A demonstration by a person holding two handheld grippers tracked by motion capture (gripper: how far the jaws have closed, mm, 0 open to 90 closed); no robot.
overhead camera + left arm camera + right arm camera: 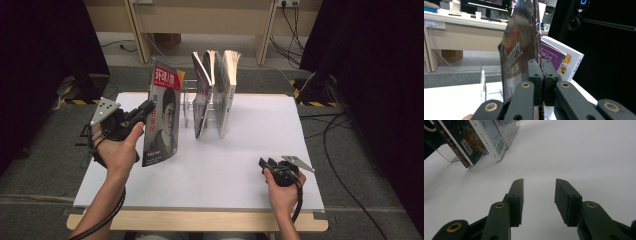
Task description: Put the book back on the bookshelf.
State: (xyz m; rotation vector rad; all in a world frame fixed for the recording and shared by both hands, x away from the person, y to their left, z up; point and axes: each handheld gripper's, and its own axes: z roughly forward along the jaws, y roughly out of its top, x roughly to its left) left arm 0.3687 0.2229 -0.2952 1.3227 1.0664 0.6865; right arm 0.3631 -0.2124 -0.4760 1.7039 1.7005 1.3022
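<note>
My left tool (148,107): pinching one red-titled glossy magazine (162,112) upright.
My right tool (266,164): spread, empty.
Books in clear rack (186,102): three (215,90).

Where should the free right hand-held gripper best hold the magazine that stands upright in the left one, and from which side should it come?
Probably the magazine's free right edge, from the right side. The left hand-held gripper clamps its upper left edge; the thin, upright cover suits open jaws of the right hand-held gripper.

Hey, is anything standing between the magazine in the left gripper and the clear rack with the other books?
Nothing visible does. The left gripper holds the magazine upright just left of the clear rack; only bare white table lies between them.
</note>
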